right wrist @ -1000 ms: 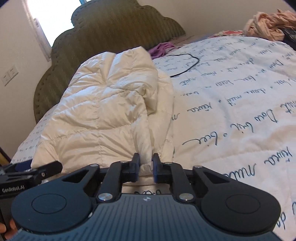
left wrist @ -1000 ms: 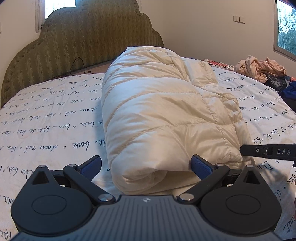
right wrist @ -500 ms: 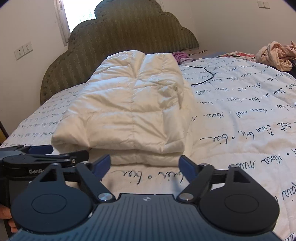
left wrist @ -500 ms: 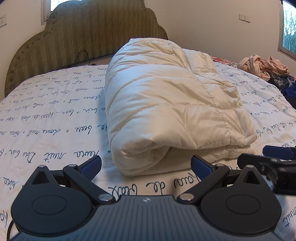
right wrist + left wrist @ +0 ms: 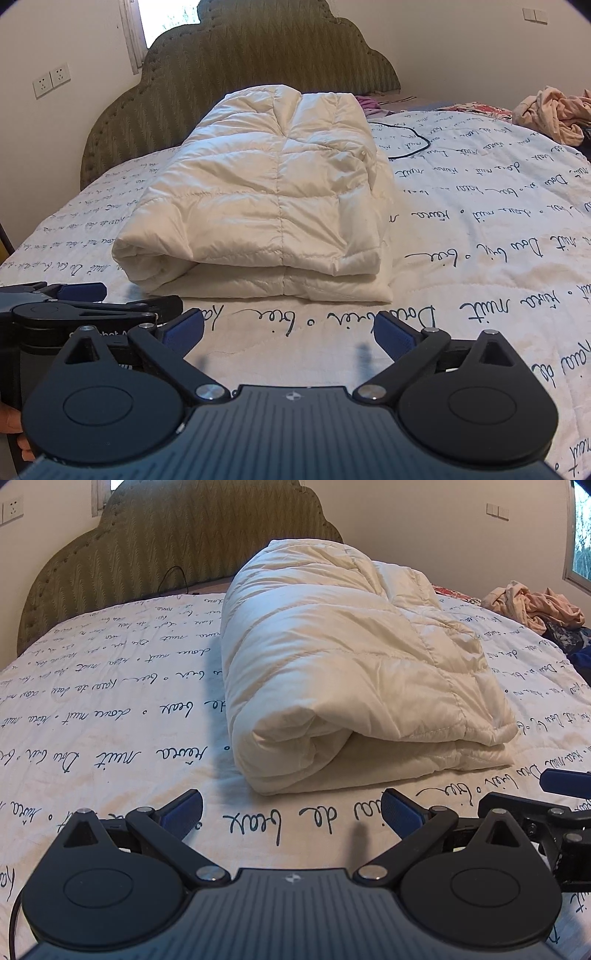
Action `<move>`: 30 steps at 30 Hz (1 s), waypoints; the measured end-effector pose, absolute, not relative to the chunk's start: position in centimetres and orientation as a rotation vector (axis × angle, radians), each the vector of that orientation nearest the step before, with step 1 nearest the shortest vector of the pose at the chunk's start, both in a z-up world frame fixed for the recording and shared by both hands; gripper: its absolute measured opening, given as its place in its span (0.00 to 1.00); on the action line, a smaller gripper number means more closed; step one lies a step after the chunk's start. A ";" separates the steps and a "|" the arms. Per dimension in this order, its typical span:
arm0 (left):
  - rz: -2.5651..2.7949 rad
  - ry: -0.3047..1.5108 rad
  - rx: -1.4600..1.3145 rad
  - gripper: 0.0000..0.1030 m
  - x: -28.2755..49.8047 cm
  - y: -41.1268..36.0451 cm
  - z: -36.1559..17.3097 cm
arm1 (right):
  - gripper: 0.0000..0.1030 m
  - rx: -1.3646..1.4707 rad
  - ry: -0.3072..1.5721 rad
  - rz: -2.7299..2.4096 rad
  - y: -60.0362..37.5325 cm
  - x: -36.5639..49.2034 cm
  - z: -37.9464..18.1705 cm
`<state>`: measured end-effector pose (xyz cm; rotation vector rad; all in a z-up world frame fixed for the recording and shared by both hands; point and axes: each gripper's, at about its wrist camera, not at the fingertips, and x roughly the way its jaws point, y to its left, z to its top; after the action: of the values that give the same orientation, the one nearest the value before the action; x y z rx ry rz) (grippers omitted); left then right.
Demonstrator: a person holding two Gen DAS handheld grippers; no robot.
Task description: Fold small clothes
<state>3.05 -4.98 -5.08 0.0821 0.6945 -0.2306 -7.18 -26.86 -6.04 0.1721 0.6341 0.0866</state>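
A cream quilted puffer garment [image 5: 351,672] lies folded in a thick bundle on the bed, its rolled edge facing me. In the right wrist view the same garment [image 5: 266,199] lies straight ahead. My left gripper [image 5: 291,808] is open, a short way in front of the fold, with only the sheet between its blue pads. My right gripper [image 5: 288,326] has its jaws opening wide, nothing between them, also just short of the garment. The right gripper's fingers [image 5: 565,781] show at the left view's right edge; the left gripper [image 5: 74,299] shows at the right view's left edge.
The bed sheet [image 5: 110,716] is white with dark handwriting print. An olive padded headboard [image 5: 258,55] stands behind. A heap of pink and dark clothes [image 5: 535,605] lies at the far right, and a black cable [image 5: 406,140] loops beside the garment.
The right gripper let go of the garment's edge, opened wide and rolled level. Both grippers drew back, so the folded garment now lies free ahead of them.
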 end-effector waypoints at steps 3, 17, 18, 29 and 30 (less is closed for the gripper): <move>-0.215 0.696 0.078 1.00 2.9 -4.8 -5.2 | 0.98 0.166 0.640 0.073 -26.9 -7.3 -6.1; -0.182 0.723 0.077 1.00 2.5 -4.5 -5.8 | 1.00 0.162 0.685 0.040 -27.1 -7.3 -6.7; -0.183 0.724 0.077 1.00 2.5 -4.5 -5.8 | 1.00 0.163 0.686 0.040 -27.1 -7.3 -6.7; -0.183 0.728 0.087 1.00 1.9 -4.6 -5.9 | 1.00 0.169 0.688 0.040 -27.2 -7.7 -6.8; -0.183 0.728 0.087 1.00 1.9 -4.6 -5.9 | 1.00 0.169 0.688 0.041 -27.2 -7.7 -6.8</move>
<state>1.93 -4.64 -5.86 0.0870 0.7276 -0.1830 -7.73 -27.24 -6.75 0.1693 0.6884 0.0414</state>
